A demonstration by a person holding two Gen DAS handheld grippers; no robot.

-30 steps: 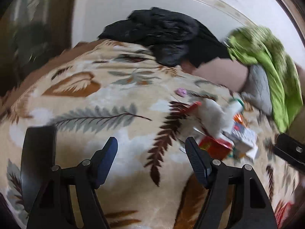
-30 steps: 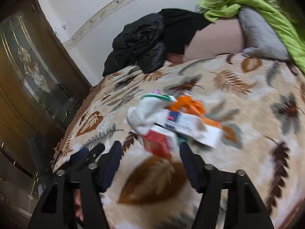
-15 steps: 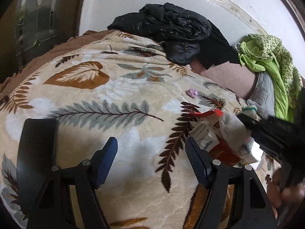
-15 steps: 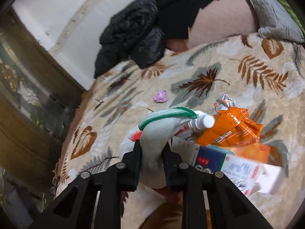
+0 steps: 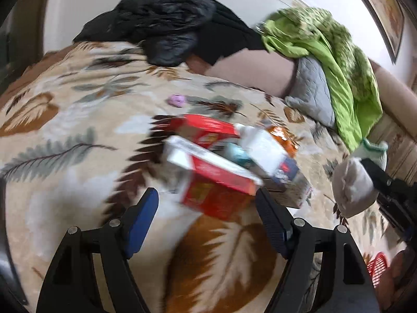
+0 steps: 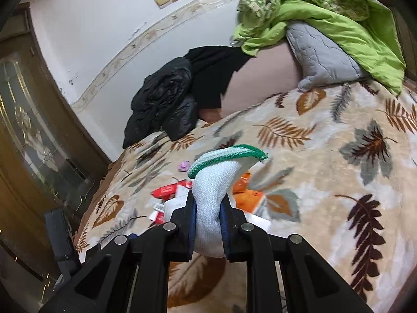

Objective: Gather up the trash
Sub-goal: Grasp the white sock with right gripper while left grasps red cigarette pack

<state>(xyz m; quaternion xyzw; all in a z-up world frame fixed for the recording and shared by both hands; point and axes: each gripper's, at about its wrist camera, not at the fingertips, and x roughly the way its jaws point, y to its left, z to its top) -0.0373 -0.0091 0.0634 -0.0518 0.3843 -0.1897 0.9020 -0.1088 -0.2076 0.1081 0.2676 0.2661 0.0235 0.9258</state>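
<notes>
A heap of trash lies on the leaf-patterned blanket (image 5: pixel 65 156): a red box (image 5: pixel 216 190), a white carton (image 5: pixel 268 154) and an orange packet (image 6: pixel 247 198). My left gripper (image 5: pixel 206 200) hangs just before the heap, its jaws opening. The red box's near edge sits just ahead of the tips, and neither pad presses on it. My right gripper (image 6: pixel 207 208) is shut on a white sock with a green cuff (image 6: pixel 216 182), held up off the blanket. In the left wrist view the sock (image 5: pixel 351 185) hangs to the right of the heap.
A small pink scrap (image 5: pixel 177 100) lies beyond the heap. A black jacket (image 5: pixel 161 31), a green quilt (image 5: pixel 338 60) and a grey pillow (image 5: pixel 310 91) lie at the far side. A red basket (image 5: pixel 378 268) shows at the lower right. A wooden door (image 6: pixel 31 130) stands on the left.
The right gripper closed on the sock and carried it up and away to the right of the heap. The left gripper swung over so that the heap sits in front of its tips.
</notes>
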